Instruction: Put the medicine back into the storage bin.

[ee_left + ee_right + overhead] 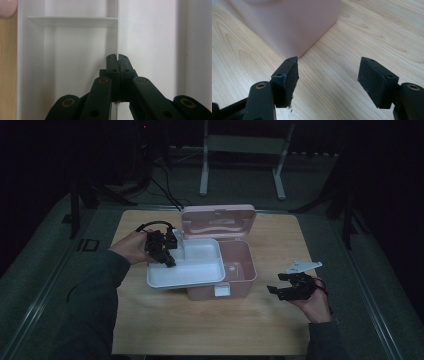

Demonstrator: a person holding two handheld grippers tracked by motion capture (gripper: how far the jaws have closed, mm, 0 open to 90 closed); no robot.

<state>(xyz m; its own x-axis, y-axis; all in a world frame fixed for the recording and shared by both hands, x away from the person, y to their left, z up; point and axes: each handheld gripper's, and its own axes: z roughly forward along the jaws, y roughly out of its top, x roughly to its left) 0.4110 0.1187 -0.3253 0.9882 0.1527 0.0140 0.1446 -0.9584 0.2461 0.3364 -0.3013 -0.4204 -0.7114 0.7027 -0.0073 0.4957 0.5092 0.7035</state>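
A pink box (240, 265) stands in the middle of the wooden table, its lid (218, 220) swung up at the back. A white tray (185, 275) with dividers sits across the box's left half and juts out past its left side. My left gripper (170, 261) reaches down into the tray. In the left gripper view that gripper (117, 58) is shut on the tray's thin upright divider wall (117, 37). My right gripper (277, 283) rests to the right of the box. There it stands open (328, 77) with nothing between the pads, pointing at a corner of the box (294, 22).
The light wooden table (210, 325) has bare room in front of the box and on its right side. A white metal frame (242, 150) and dark stands with cables are on the floor beyond the far edge.
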